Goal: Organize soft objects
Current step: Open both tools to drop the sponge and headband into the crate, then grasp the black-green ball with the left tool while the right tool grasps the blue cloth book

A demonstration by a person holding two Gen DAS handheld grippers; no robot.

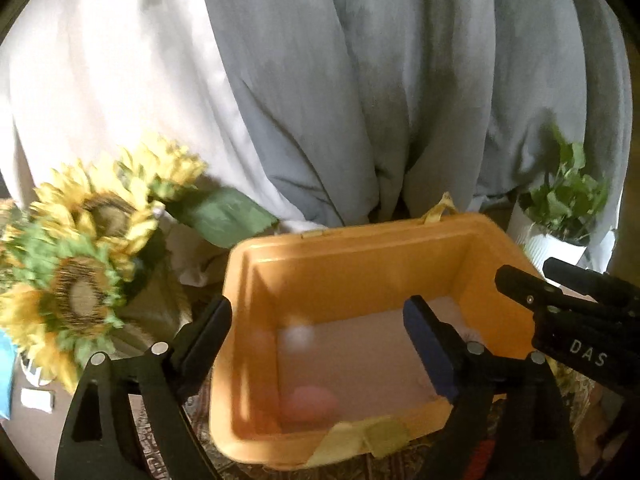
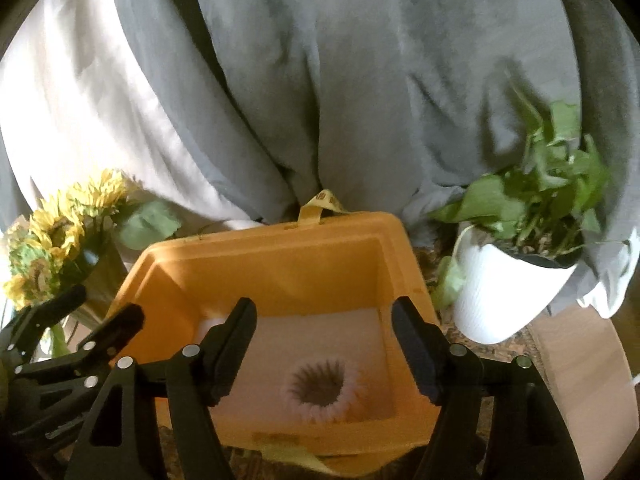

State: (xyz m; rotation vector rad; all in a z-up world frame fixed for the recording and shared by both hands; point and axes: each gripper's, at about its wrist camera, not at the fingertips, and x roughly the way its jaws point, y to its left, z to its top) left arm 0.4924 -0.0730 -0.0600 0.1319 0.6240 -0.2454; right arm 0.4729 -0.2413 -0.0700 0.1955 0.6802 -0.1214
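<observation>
Tongs on both sides hang over an orange bin [image 2: 280, 276], and both are spread wide, grasping nothing. Left tongs [image 1: 320, 336] straddle the bin's left wall, one finger outside it, the other inside over the pale floor. Right tongs [image 2: 324, 340] sit squarely above the bin's inside, fingers apart over the middle.

Down in the bin, the right wrist view picks out a pink spiky ring toy [image 2: 322, 394] lying flat on the floor near the front wall, its dark hollow facing up. From the left wrist view, a soft pink ball [image 1: 310, 402] rests in the front left corner, and a blurred white ball [image 1: 298, 336] lies just behind it along the left wall. None of them is touched by either tongs.

Yellowish tape [image 1: 360, 438] hangs over the bin's front rim, and a yellow strap [image 2: 324, 204] pokes up at the back rim. Artificial sunflowers [image 1: 80, 248] stand just left of the bin; a white ribbed pot of green leaves [image 2: 504, 288] stands close on its right. Grey and white curtain folds [image 2: 320, 80] fill the background. Patterned cloth [image 2: 456, 332] shows under the bin and pot.
</observation>
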